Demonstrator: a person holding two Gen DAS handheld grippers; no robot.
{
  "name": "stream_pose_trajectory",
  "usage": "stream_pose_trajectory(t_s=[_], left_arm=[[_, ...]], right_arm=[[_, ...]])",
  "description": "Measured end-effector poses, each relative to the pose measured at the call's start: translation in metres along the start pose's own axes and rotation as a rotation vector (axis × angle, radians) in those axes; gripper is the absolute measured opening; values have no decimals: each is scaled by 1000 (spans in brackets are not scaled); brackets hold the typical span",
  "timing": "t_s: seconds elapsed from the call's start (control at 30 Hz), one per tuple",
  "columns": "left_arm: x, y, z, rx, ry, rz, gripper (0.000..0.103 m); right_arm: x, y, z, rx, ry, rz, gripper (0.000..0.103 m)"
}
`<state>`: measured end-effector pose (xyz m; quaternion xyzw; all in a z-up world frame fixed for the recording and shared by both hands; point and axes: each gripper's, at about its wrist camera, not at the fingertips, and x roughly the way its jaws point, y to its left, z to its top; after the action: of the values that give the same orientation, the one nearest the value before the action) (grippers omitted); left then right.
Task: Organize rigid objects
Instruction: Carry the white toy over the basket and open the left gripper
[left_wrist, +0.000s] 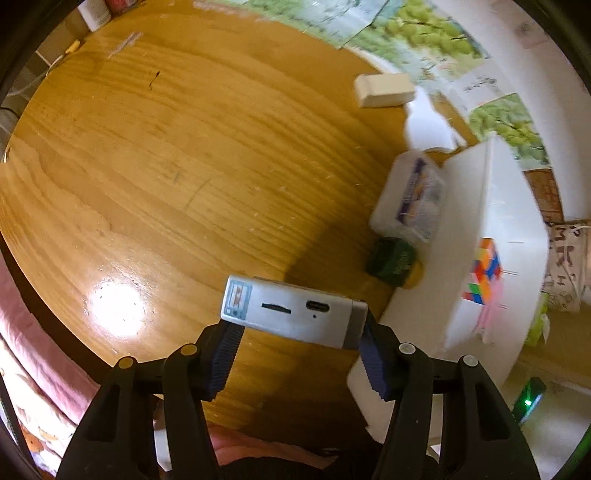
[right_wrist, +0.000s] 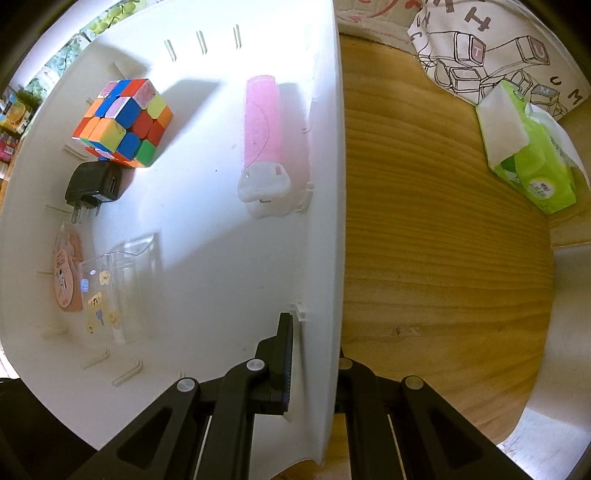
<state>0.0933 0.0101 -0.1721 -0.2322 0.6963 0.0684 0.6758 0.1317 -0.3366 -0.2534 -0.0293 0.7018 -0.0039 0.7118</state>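
We are carrying a small silver device, slot and port facing us, clamped end to end in the left gripper and hanging above the wooden table, clear of its surface. The right gripper is pinching the side wall of the white bin, its fingers clenched on the rim, apparently steadying it near the table's edge. Already lying inside are a colour cube, a black charger, a pink-and-white tube against the wall, and a clear printed case. A green block, a white pack and a pale bar are waiting outside on the table. We judge the transfer step under way: next, the device needs swinging over the rim, lowering into bare floor, and releasing.
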Motion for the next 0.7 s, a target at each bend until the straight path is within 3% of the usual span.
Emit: stream_pose_trajectory(t_s=[0.23, 0.5, 0.7], left_arm=[[-57, -36, -4, 88, -73, -33, 62], [-74, -81, 5, 218, -152, -54, 62], [-70, -112, -4, 317, -140, -144, 62]], right_arm=[[-3, 2, 0, -3, -8, -10, 8], [-6, 5, -4, 10, -18, -7, 8], [-7, 3, -5, 15, -17, -2, 8]])
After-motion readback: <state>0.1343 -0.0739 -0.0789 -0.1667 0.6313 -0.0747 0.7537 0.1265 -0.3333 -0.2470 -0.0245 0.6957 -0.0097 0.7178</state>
